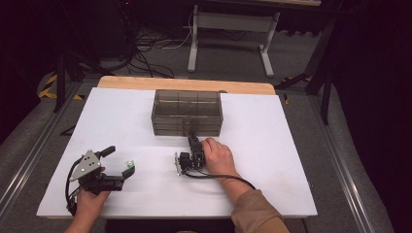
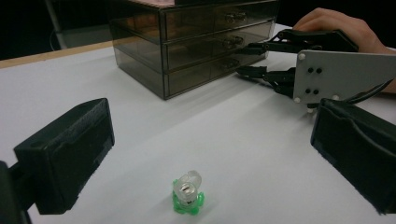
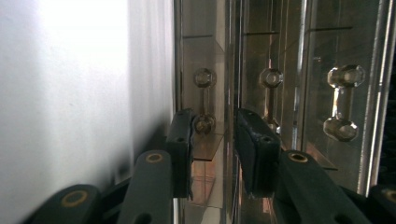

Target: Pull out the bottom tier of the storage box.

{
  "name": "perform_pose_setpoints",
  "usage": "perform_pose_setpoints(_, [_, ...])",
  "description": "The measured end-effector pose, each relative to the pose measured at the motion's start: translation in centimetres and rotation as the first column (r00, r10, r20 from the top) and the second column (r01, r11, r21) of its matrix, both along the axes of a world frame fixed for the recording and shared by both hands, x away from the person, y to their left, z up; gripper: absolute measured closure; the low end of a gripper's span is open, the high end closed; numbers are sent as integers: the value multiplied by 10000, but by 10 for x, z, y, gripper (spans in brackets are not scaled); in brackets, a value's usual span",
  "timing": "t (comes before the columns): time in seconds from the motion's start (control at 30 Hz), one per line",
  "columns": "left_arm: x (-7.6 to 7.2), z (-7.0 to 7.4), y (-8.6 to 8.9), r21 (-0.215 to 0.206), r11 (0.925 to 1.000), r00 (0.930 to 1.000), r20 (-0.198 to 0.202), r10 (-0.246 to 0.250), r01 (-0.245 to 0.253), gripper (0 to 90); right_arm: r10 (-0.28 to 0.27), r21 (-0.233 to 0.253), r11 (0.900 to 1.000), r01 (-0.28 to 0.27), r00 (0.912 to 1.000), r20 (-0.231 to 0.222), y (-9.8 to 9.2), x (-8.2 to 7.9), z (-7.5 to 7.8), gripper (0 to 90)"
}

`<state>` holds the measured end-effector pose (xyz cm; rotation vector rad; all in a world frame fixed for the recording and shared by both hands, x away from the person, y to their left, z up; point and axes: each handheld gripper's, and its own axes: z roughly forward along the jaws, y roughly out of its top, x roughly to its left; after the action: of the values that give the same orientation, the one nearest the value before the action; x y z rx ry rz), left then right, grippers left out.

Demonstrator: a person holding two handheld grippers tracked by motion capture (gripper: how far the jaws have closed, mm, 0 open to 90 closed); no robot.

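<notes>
A white table (image 1: 272, 145) seen from above holds a smoky see-through drawer chest (image 1: 187, 112) near its far edge. The right gripper (image 1: 192, 135), held in the person's right hand (image 1: 218, 156), lies on its side with its tips against the bottom of the chest's front. The left gripper (image 1: 121, 162), held in the left hand (image 1: 90, 196) near the table's front left corner, sits well apart from the chest, with its jaws spread wide.

The left gripper view gives what the high view leaves too small to make out: a small green and clear ring-like trinket (image 2: 187, 192) stands on the table between the two open jaws, touching neither. Farther off it shows the chest's three rows of drawers and the right gripper reaching toward the lowest row.

The right gripper view, turned sideways, shows the drawer fronts close up. Its jaws are partly open, set on either side of the clear handle (image 3: 204, 100) of the bottom drawer (image 3: 201, 70), not clamped on it. Two more clear handles show on the drawers above.
</notes>
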<state>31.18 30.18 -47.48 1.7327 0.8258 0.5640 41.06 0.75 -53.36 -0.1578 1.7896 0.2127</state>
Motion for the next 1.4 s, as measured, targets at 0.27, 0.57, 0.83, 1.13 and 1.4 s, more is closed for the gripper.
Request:
perform_pose_setpoints(0.27, [0,0,0,-13,10000,10000,3,-30,30,5,-82,93,9999,84,9998,-156,0,4,-2,741])
perform_pose_setpoints(0.57, [0,0,0,-18,10000,10000,-18,-38,38,4,8,53,10000,-7,9999,-156,1,6,-4,782])
perform_pose_setpoints(0.83, [0,0,-1,10,10000,10000,1,-33,33,5,10,90,10000,-9,9999,-148,2,6,-5,789])
perform_pose_setpoints(1.13, [0,0,0,-45,10000,10000,-8,-23,23,5,48,139,9999,-46,9999,-148,5,6,-4,793])
perform_pose_setpoints(1.4, [0,0,0,-23,10000,10000,-22,-21,21,5,6,487,9988,13,9992,-402,4,6,-2,800])
